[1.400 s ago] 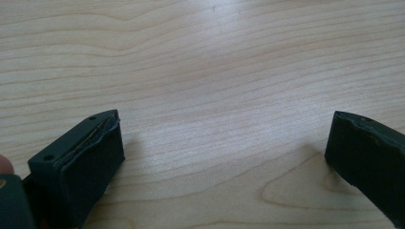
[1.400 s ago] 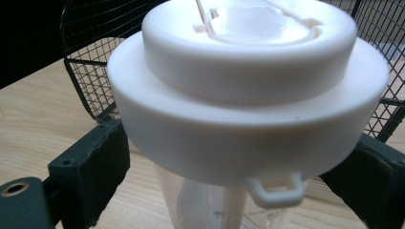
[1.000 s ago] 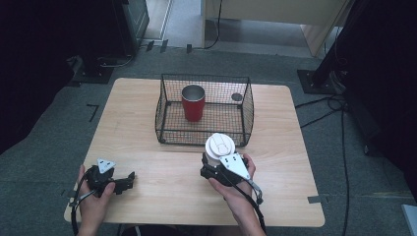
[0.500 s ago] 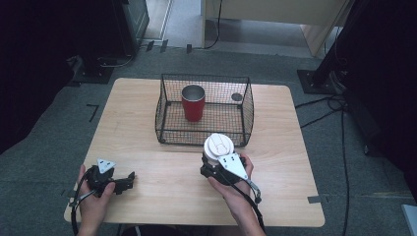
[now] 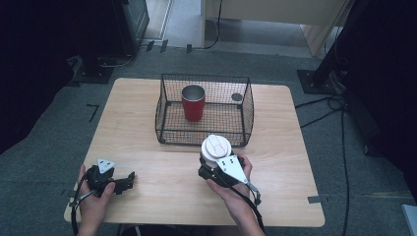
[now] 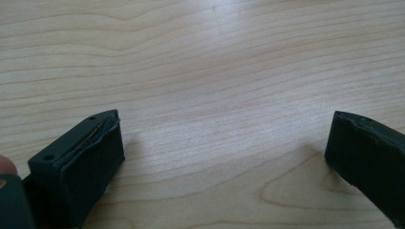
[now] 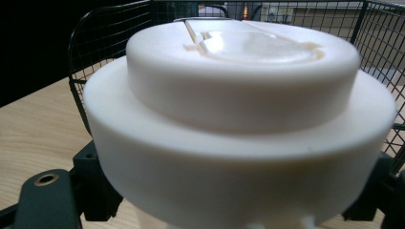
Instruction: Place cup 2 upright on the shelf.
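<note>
white cup (image 5: 216,147) stands upright, lid up, seemingly clamped by right gripper (image 5: 212,164).

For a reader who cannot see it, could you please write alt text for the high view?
The right gripper is shut on a white lidded plastic cup in front of a black wire basket holding a red metal tumbler. The left gripper rests open on the pale wooden table.

White lidded cup (image 5: 216,147): round, cream-white, stepped lid with a slot and a shallow recess moulded into the top. It is held upright, lid up, at its body below the lid. It is located just in front of the wire basket (image 5: 172,110), near the front wall's right half, outside the mesh, over the table.
</note>
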{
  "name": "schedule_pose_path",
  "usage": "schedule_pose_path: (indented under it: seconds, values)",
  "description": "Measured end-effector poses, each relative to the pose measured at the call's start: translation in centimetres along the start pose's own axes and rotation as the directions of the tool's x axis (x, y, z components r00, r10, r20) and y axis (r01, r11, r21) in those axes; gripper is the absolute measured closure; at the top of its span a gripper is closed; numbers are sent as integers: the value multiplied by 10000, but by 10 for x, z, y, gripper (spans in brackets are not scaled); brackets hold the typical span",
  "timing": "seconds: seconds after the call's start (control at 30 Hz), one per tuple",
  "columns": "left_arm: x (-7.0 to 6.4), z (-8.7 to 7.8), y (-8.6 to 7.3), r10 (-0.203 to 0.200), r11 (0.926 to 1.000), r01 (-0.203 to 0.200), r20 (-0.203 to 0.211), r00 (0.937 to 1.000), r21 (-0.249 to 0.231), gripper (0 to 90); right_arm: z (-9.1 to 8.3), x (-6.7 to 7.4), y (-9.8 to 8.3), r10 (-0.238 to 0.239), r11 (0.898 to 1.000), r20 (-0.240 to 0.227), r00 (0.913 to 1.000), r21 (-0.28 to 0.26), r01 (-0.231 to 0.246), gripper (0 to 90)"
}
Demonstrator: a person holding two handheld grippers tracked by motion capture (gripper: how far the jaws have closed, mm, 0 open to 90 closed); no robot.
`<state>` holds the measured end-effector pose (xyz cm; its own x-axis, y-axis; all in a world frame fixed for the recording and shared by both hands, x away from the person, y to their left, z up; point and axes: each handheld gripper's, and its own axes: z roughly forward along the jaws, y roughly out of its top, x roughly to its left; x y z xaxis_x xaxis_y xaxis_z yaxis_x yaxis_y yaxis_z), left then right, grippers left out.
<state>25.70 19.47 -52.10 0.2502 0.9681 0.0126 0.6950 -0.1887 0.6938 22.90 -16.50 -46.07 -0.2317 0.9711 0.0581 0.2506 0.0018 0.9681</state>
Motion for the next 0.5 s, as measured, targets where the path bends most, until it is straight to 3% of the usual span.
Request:
schedule_pose_path:
  seconds: [0.5]
  values:
    - [0,0,0,-2,10000,2,-4,10000,-3,0,-5,-2,8,15,9984,22,10000,-565,-14,158]
